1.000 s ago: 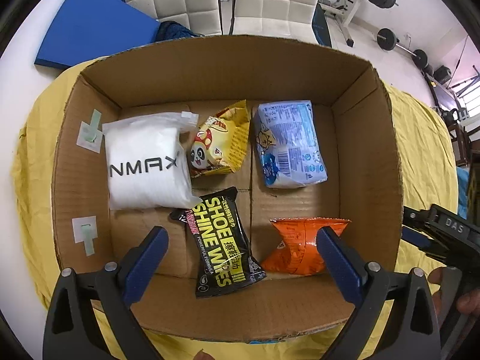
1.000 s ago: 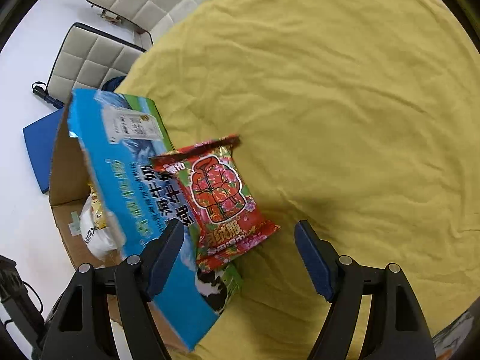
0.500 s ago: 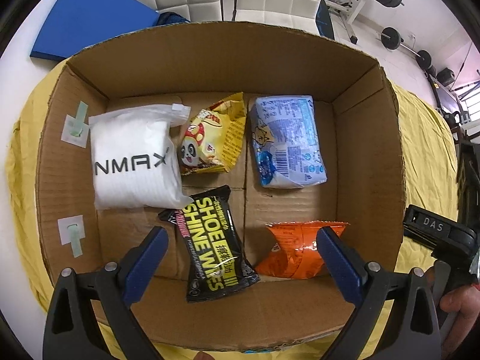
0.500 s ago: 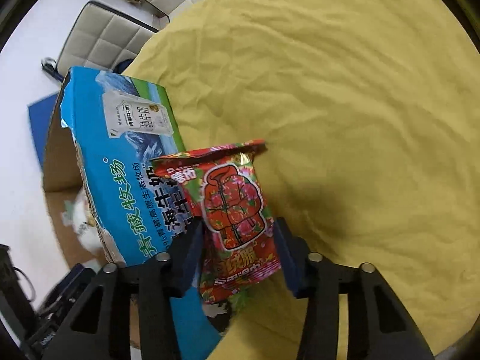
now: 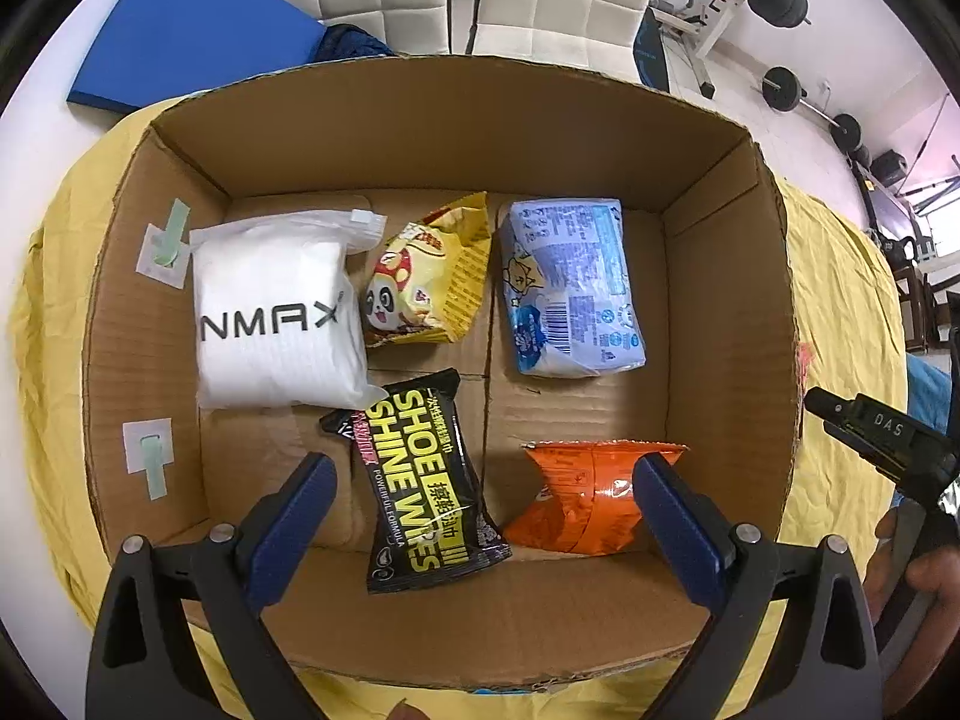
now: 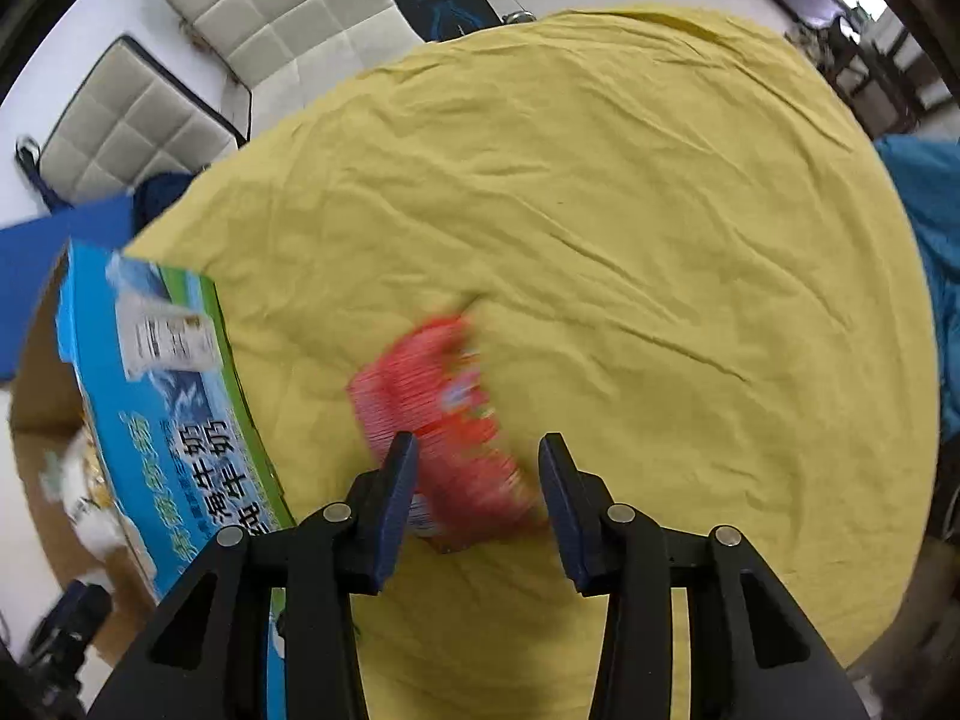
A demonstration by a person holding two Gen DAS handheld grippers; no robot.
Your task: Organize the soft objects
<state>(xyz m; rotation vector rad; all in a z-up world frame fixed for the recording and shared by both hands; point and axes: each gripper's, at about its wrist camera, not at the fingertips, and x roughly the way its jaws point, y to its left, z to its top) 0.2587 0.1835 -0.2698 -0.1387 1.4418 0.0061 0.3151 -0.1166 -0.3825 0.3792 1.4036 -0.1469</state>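
Observation:
In the left wrist view an open cardboard box (image 5: 729, 324) holds a white NMAX pouch (image 5: 276, 312), a yellow panda snack bag (image 5: 426, 282), a pale blue tissue pack (image 5: 570, 288), a black shoe-wipes pack (image 5: 420, 480) and an orange snack bag (image 5: 588, 492). My left gripper (image 5: 480, 516) hovers open and empty above the box's near side. In the right wrist view my right gripper (image 6: 477, 480) is shut on a red snack packet (image 6: 444, 420), blurred by motion, over the yellow cloth (image 6: 600, 210) beside the box's blue printed outer wall (image 6: 174, 420).
The box stands on a round table covered with the yellow cloth. White padded chairs (image 5: 576, 0), a blue mat (image 5: 180, 42) and gym weights (image 5: 780, 90) lie beyond. The right gripper's body (image 5: 882, 438) shows at the right edge of the left wrist view.
My right gripper closed on the red snack packet and lifted it off the cloth, swinging up and away. My left gripper drifted slightly over the box and stayed open.

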